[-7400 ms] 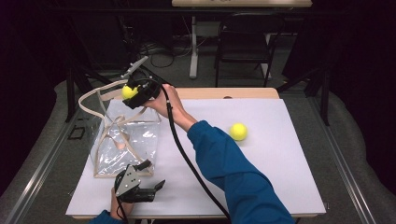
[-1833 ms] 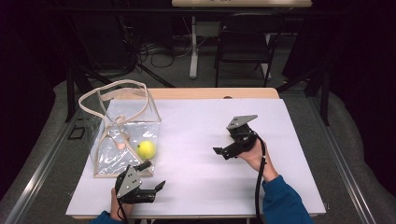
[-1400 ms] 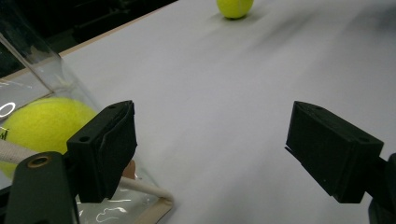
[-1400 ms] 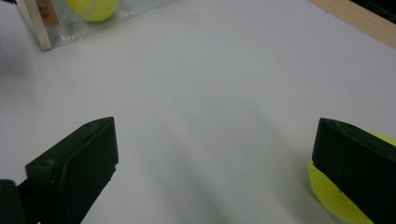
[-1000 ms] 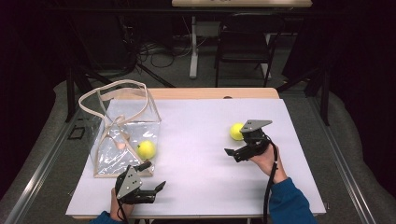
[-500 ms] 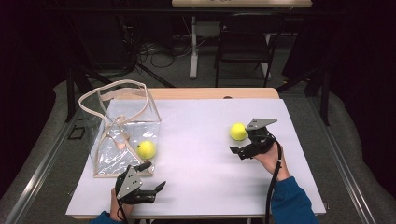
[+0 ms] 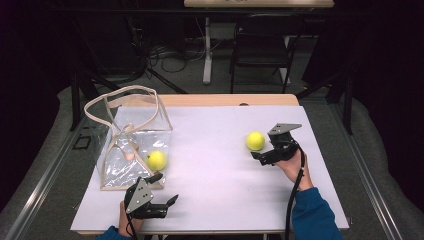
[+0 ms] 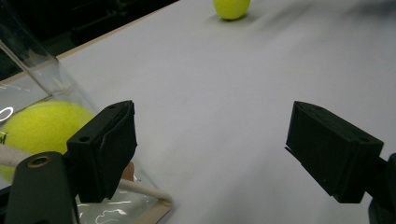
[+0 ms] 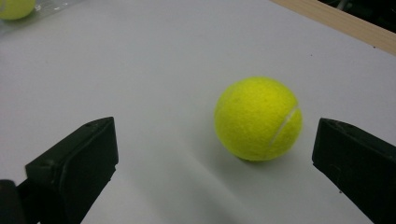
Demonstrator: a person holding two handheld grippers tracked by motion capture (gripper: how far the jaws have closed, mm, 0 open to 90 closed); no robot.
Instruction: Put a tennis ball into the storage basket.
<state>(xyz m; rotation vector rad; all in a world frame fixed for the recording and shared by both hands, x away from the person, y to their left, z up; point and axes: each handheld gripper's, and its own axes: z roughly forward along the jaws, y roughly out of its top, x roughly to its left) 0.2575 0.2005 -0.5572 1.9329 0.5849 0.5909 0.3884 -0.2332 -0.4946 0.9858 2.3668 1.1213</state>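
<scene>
Two jaws of the right gripper (image 9: pixel 215 172) stand wide apart and hold nothing, with the loose ball (image 9: pixel 258 118) just ahead of them, between their lines but nearer the jaw at 3 o'clock and not touching either. In the high view that gripper (image 7: pixel 260 156) sits at the right of the table (image 7: pixel 215 150), and the ball (image 7: pixel 255 141) lies just beside it at about 11 o'clock. By my judgement the step in hand is the approach for a pickup: the gripper is lined up but not yet around the ball. The next move calls for easing forward until the ball sits squarely between the jaws, shifting a little toward 3 o'clock to centre it, then closing gently so the round thing does not squirt out or roll off. The ball is bright yellow-green and fuzzy, with a pale curved seam on its right side, resting on the white table and throwing a soft shadow. Farther out, at the table's left, a clear bag (image 7: pixel 131 145) with tan handles holds a second ball (image 7: pixel 156 160). The left gripper (image 7: pixel 162 202), jaws likewise wide open and empty, rests just at 6 o'clock of the bag, near the table's front edge.
</scene>
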